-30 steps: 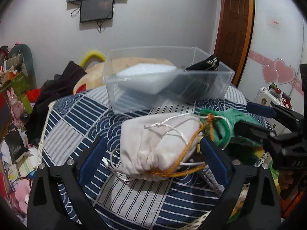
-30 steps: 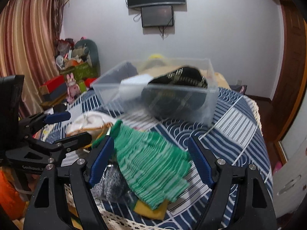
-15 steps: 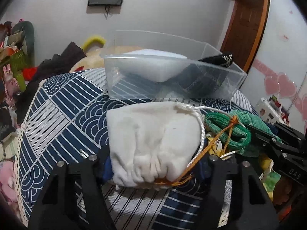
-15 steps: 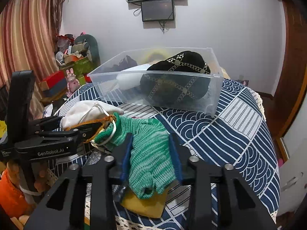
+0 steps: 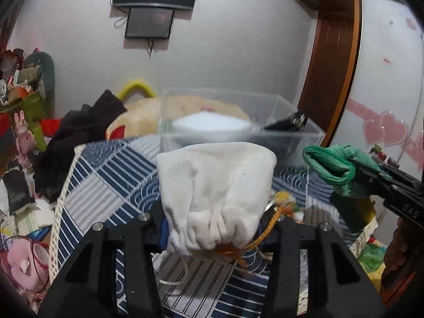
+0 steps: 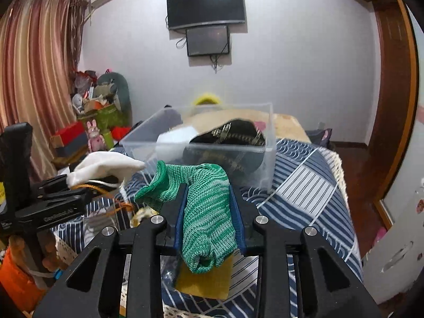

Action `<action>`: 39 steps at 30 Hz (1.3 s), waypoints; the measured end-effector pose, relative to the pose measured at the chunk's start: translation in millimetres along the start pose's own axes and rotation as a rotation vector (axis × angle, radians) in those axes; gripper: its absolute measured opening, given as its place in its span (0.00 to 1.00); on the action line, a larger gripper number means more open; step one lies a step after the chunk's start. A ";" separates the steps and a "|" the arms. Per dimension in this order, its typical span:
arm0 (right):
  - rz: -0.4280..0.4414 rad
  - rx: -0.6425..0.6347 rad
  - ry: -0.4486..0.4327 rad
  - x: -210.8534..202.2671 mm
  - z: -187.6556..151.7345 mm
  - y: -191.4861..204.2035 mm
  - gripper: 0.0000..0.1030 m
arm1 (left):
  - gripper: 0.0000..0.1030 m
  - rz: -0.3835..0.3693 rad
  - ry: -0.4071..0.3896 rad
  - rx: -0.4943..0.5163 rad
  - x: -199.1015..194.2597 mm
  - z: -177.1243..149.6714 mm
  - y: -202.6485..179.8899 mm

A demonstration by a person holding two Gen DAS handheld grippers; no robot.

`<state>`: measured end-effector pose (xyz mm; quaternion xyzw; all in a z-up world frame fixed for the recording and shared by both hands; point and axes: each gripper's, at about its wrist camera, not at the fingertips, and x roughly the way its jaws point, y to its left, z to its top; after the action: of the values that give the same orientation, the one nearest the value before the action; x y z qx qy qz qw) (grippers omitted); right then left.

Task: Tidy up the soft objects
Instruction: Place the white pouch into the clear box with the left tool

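**Both pouch and glove held above the bed**

The white drawstring pouch is clamped in the left gripper, whose pads are hidden behind it. The green knitted glove is pinched by the right gripper. The clear bin behind is blurred; a black item is seen inside.

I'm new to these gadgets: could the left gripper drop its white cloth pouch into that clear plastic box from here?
Probably yes. The left gripper holds the white cloth pouch raised, the clear plastic box lies straight ahead, open-topped, with nothing between.
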<state>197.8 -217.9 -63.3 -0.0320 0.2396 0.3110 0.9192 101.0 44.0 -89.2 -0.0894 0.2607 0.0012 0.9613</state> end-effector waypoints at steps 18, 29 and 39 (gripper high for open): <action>-0.054 -0.018 -0.140 2.4 63.5 -2.6 0.27 | 0.46 -0.011 -0.155 0.028 -13.5 76.6 -11.4; -0.050 -0.028 -0.102 33.3 78.0 -3.6 0.27 | 0.46 0.002 -0.080 0.019 35.0 99.7 -3.1; -0.042 -0.039 0.036 73.0 67.5 -6.7 0.27 | 0.46 0.014 0.051 0.010 95.6 93.2 1.4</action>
<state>280.6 -168.6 -37.9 -0.0609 0.2494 0.2954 0.9202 230.3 57.3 -58.4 -0.0828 0.2855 0.0045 0.9548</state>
